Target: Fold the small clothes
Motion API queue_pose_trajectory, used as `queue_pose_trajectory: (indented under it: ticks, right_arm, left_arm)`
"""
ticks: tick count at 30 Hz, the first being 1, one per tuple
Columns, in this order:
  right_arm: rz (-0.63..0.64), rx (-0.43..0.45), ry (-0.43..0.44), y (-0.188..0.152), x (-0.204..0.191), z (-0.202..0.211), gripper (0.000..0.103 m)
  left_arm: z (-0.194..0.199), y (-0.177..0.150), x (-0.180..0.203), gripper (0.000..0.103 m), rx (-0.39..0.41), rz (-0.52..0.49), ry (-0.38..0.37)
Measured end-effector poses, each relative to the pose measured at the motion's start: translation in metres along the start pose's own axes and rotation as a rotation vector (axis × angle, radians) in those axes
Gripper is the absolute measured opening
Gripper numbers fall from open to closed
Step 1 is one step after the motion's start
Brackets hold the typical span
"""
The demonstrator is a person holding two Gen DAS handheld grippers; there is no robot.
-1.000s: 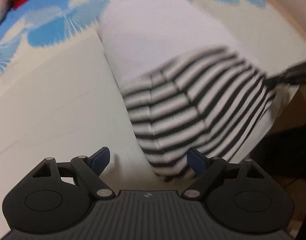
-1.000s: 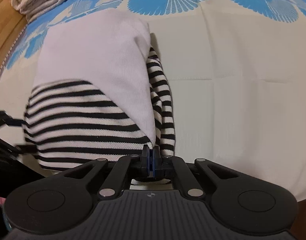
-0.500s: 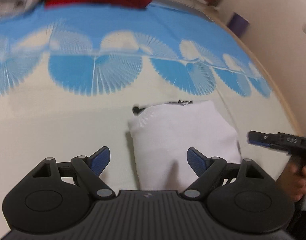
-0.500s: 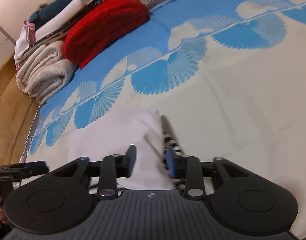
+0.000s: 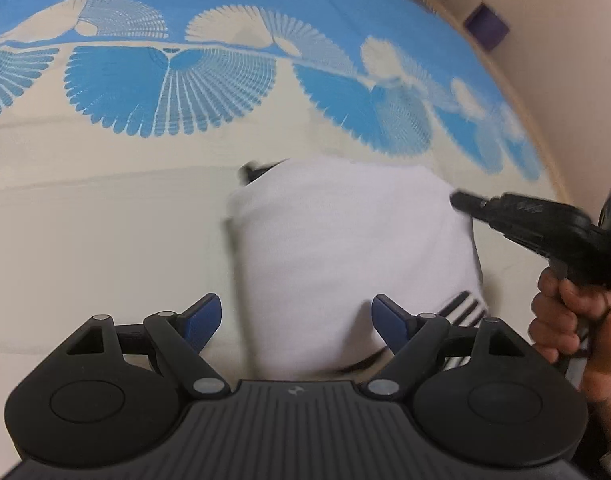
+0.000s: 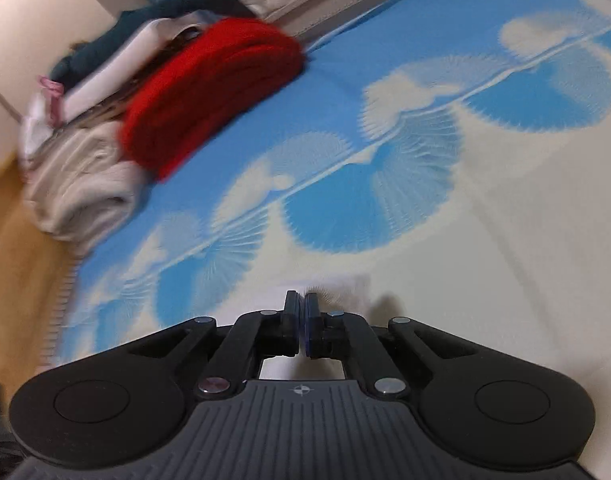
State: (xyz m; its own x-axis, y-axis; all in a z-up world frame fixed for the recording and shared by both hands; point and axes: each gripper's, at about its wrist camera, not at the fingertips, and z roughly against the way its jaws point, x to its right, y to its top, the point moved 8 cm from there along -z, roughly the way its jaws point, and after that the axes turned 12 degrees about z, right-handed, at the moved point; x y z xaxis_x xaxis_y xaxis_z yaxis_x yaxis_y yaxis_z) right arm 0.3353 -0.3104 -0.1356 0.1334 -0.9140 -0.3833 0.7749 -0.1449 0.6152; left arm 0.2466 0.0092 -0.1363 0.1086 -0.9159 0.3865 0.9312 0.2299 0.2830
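A small folded garment, white on top with black-and-white stripes showing at its near right corner, lies on the cream and blue bedspread. My left gripper is open and empty, just above the garment's near edge. My right gripper is shut with nothing between the pads; only a white sliver of the garment shows past its tips. The right gripper also shows in the left wrist view, held by a hand at the garment's right edge.
A stack of folded clothes sits at the far left of the bed: a red knit, a beige towel and dark items behind. Wooden floor lies beyond the bed's left edge. A wall borders the right.
The striped half was folded under so the white side faces up. My right gripper let go of the garment, opened, then shut empty and lifted. My left gripper stayed open.
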Motion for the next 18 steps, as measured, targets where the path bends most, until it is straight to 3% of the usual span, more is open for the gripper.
queue_pose_trajectory:
  ticks: [2,4,7,10,13,15,18]
  right_arm:
    - [0.050,-0.107,-0.165,-0.017,0.016,-0.016,0.001]
    - [0.048,-0.163,-0.209,-0.028,0.024,-0.025,0.001]
    - [0.061,-0.150,-0.177,-0.029,0.021,-0.021,0.003]
    - [0.020,-0.096,-0.139,-0.023,0.021,-0.004,0.007]
    - [0.023,-0.046,-0.019,-0.018,0.013,0.022,0.008]
    - [0.067,-0.069,0.069,-0.027,0.003,0.038,0.026]
    - [0.151,-0.195,0.159,-0.059,-0.007,0.046,0.033]
  left_arm:
    - [-0.011,-0.002,-0.008,0.088,-0.008,-0.021,0.081]
    - [-0.016,-0.005,-0.013,0.088,-0.020,-0.026,0.126]
    - [-0.007,-0.003,-0.011,0.087,0.009,-0.019,0.110]
    - [0.007,0.000,-0.004,0.087,0.031,0.017,0.009]
    - [0.011,-0.010,0.010,0.088,-0.015,-0.025,-0.062]
    - [0.002,-0.024,0.015,0.088,-0.079,-0.099,-0.033]
    - [-0.015,-0.045,0.013,0.089,-0.161,-0.181,0.043]
